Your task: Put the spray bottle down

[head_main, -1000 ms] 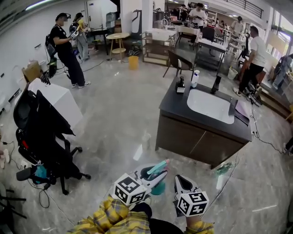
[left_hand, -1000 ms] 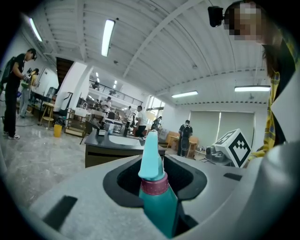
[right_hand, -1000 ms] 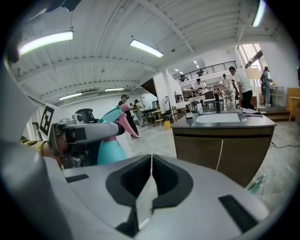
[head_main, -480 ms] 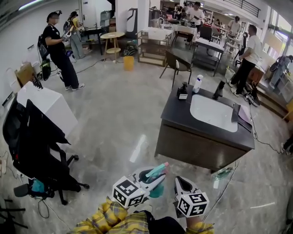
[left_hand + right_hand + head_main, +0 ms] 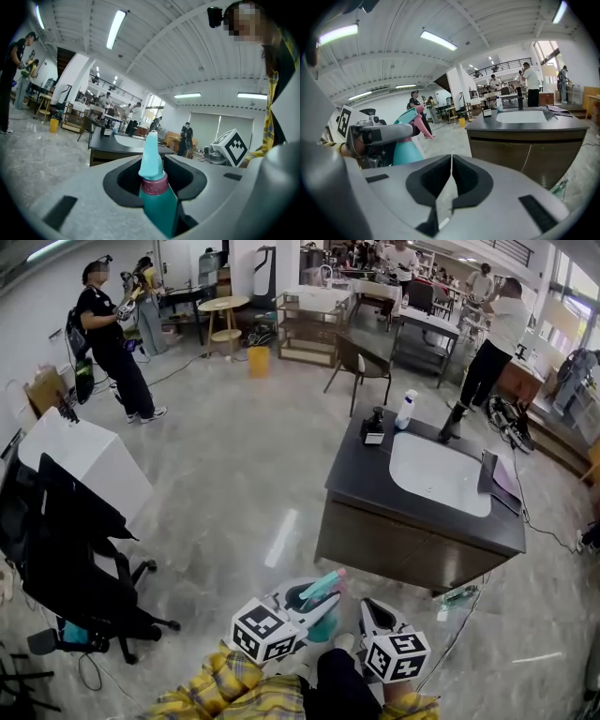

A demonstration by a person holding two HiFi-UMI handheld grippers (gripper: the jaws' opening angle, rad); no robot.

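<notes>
A teal spray bottle (image 5: 323, 607) with a pink collar and trigger is held in my left gripper (image 5: 314, 606), low in the head view. In the left gripper view the bottle (image 5: 155, 192) stands between the jaws, which are shut on its neck, nozzle pointing up. My right gripper (image 5: 373, 618) hangs beside it on the right, jaws shut and empty (image 5: 451, 180). The right gripper view shows the spray bottle (image 5: 408, 140) at the left. Ahead stands a dark counter (image 5: 361, 465) with a white sink (image 5: 439, 474).
On the counter are a white bottle (image 5: 405, 410), a small dark bottle (image 5: 374, 427) and a black faucet (image 5: 454, 422). A black office chair (image 5: 66, 559) and a white cabinet (image 5: 84, 460) stand at the left. People stand in the background; the floor is glossy grey.
The view has advanced toward the sink counter, which looks closer. Both grippers keep the same pose relative to me, the bottle still held in the left one.
</notes>
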